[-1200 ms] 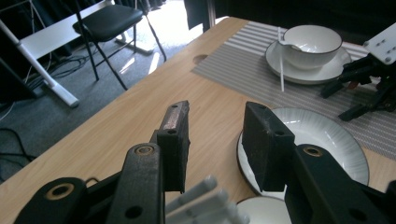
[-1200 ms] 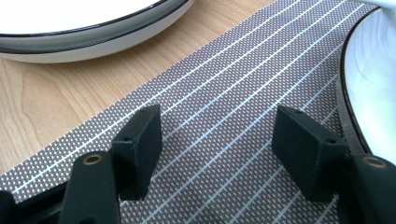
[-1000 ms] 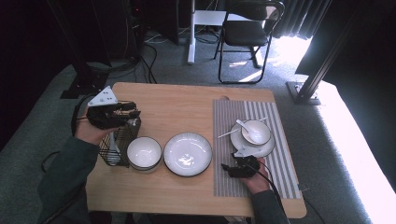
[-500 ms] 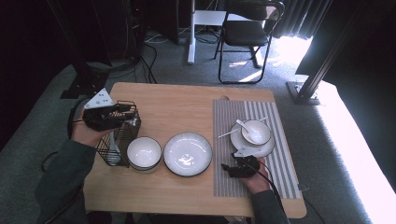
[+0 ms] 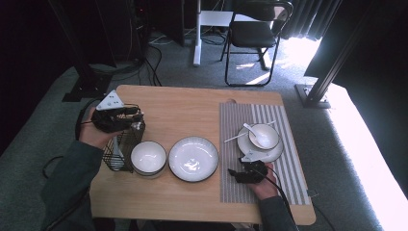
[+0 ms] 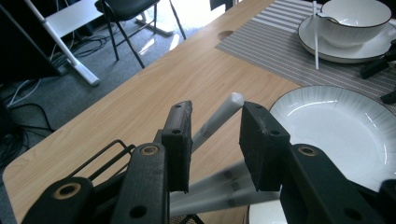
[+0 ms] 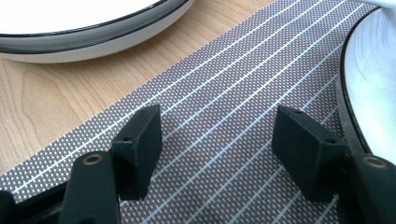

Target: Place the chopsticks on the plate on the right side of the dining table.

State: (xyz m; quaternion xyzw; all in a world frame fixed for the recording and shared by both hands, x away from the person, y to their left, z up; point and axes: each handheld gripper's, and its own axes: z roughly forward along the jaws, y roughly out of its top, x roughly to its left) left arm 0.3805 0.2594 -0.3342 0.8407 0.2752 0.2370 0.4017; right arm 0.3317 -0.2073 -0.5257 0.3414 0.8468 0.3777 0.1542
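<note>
White chopsticks (image 6: 219, 116) stand in the black wire basket (image 5: 121, 149) at the table's (image 5: 192, 103) left, between the left gripper's (image 6: 212, 140) parted jaws, untouched, while the right gripper (image 7: 217, 149) rests wide open on the striped placemat (image 7: 243, 93).

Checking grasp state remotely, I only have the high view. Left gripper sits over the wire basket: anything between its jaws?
Observer: Yes. In the left gripper view a white chopstick runs up through the gap of the left gripper, jaws apart on either side of it.
Operator: Just one stick?
Observer: No, more white sticks lie blurred below the jaws.
Operator: Right gripper, holding anything?
Observer: No. The right gripper is open, with bare striped placemat between its jaws.
</note>
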